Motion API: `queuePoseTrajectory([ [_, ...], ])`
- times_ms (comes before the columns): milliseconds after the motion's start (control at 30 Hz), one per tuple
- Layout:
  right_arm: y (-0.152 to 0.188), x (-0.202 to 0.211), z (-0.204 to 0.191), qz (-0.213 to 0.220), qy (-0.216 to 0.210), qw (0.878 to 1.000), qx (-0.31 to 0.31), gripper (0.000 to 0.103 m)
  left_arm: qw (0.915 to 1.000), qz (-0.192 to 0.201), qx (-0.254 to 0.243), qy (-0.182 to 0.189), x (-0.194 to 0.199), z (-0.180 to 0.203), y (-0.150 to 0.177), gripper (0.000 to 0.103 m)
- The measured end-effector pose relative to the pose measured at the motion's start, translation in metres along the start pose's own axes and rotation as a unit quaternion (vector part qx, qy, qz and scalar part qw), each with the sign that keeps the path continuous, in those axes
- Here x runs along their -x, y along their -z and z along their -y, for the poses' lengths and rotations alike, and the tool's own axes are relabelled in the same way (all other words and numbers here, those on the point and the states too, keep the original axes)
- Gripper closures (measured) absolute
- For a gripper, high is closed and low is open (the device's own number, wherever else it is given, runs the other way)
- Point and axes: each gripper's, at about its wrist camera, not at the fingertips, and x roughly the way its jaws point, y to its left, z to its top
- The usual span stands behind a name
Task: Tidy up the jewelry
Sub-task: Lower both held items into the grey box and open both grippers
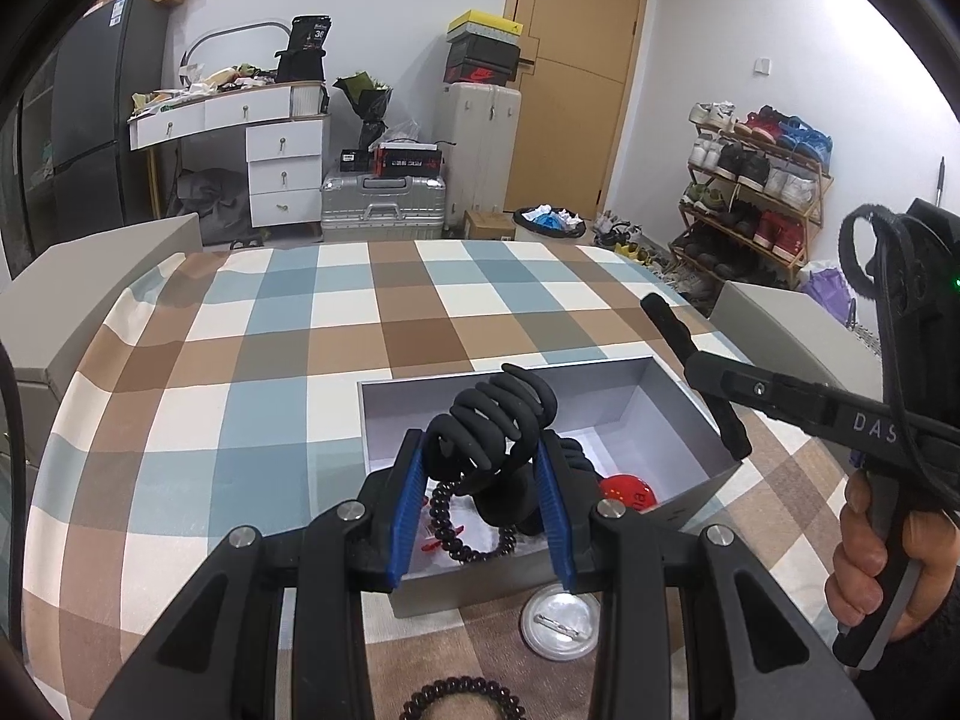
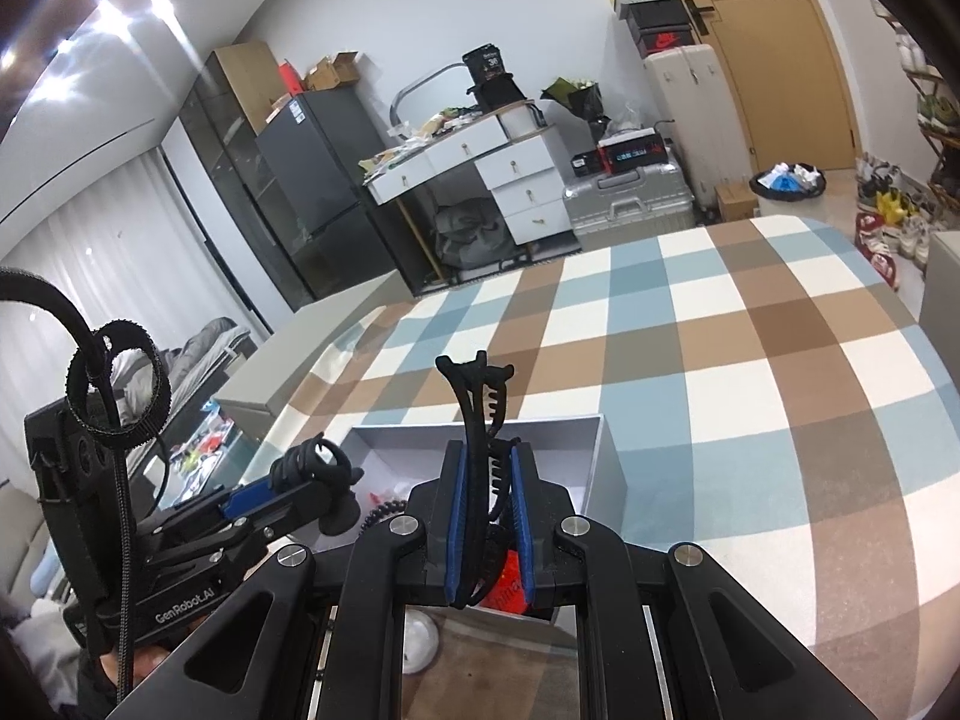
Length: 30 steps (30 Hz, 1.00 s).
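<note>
Grey cardboard box (image 1: 672,414), open-topped, sits on the checked tablecloth (image 1: 288,324). From the left wrist view, the left gripper (image 1: 485,501) pinches a chunky black claw hair clip (image 1: 495,420) above it; inside lie a dark beaded bracelet (image 1: 465,531) and a red round badge (image 1: 630,489). A silver round badge (image 1: 561,624) and a second beaded bracelet (image 1: 462,699) wait outside.

From the right wrist view, the right gripper (image 2: 487,516) clamps a slim black toothed hair clip (image 2: 477,420) over the box. Roughly half done, I'd judge.
</note>
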Motion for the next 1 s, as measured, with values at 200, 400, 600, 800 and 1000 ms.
queuePoseTrajectory([
  [200,0.003,-0.004,-0.001,-0.008,0.006,1.000,0.001,0.090,1.0000,-0.008,0.001,-0.005,-0.006,0.002,0.000,0.073],
  [400,0.007,-0.009,-0.002,-0.013,0.023,1.000,0.009,0.090,0.9999,-0.014,0.000,-0.007,-0.009,0.002,0.001,0.073],
  [600,0.008,-0.011,-0.001,-0.014,0.028,0.999,0.010,0.090,0.9998,-0.017,-0.001,-0.011,-0.010,0.001,0.001,0.073],
  [800,0.009,-0.014,-0.001,-0.020,0.029,0.999,0.013,0.090,0.9998,-0.019,-0.005,-0.011,-0.011,0.002,0.001,0.073],
  [1000,0.009,-0.015,-0.002,-0.025,0.024,0.999,0.011,0.087,0.9997,-0.022,-0.010,-0.010,-0.013,0.005,0.002,0.073],
])
